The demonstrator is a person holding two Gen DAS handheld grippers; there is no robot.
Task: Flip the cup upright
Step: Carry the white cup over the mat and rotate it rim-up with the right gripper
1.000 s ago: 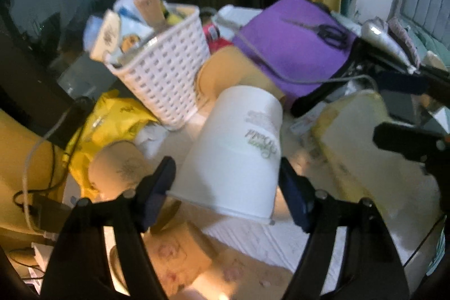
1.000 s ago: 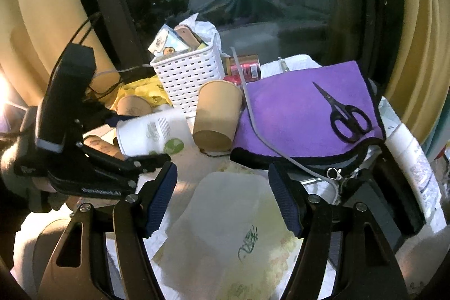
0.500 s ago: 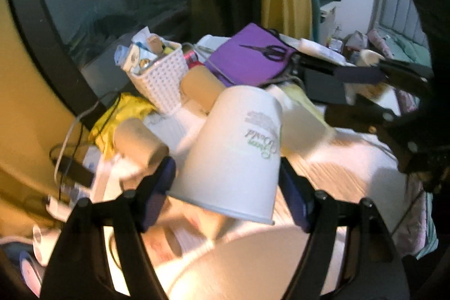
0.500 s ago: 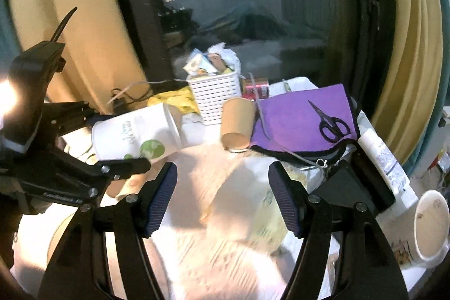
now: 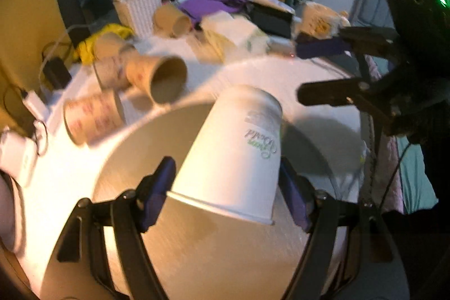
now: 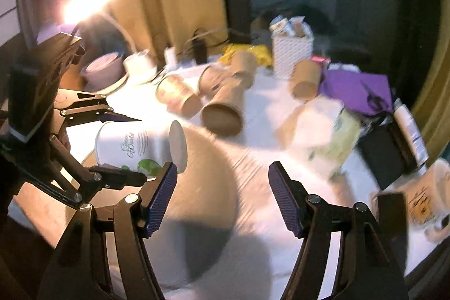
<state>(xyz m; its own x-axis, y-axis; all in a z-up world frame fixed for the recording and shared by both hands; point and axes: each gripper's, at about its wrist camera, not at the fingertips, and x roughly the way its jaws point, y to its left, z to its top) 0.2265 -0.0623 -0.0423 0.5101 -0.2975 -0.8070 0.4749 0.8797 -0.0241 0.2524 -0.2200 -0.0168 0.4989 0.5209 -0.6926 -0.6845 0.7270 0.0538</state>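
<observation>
My left gripper (image 5: 227,190) is shut on a white paper cup (image 5: 233,159) with green script. It holds the cup in the air above a round pale plate (image 5: 140,153), base pointing away from the camera. In the right wrist view the same cup (image 6: 135,146) lies sideways in the left gripper (image 6: 123,148), its base to the right. My right gripper (image 6: 222,196) is open and empty, just right of the cup and above the plate (image 6: 202,198). It also shows in the left wrist view (image 5: 323,72) at the upper right.
Several brown paper cups (image 5: 157,78) lie on their sides on the white table (image 5: 309,108). Behind them are a white basket (image 5: 137,9), a purple cloth (image 5: 213,2) with scissors (image 6: 374,100), a yellow-green packet (image 6: 337,137) and a black box (image 6: 385,148).
Both grippers have pulled back and risen from the clutter. The left one has carried the white cup over the round plate. More lying brown cups have come into view.
</observation>
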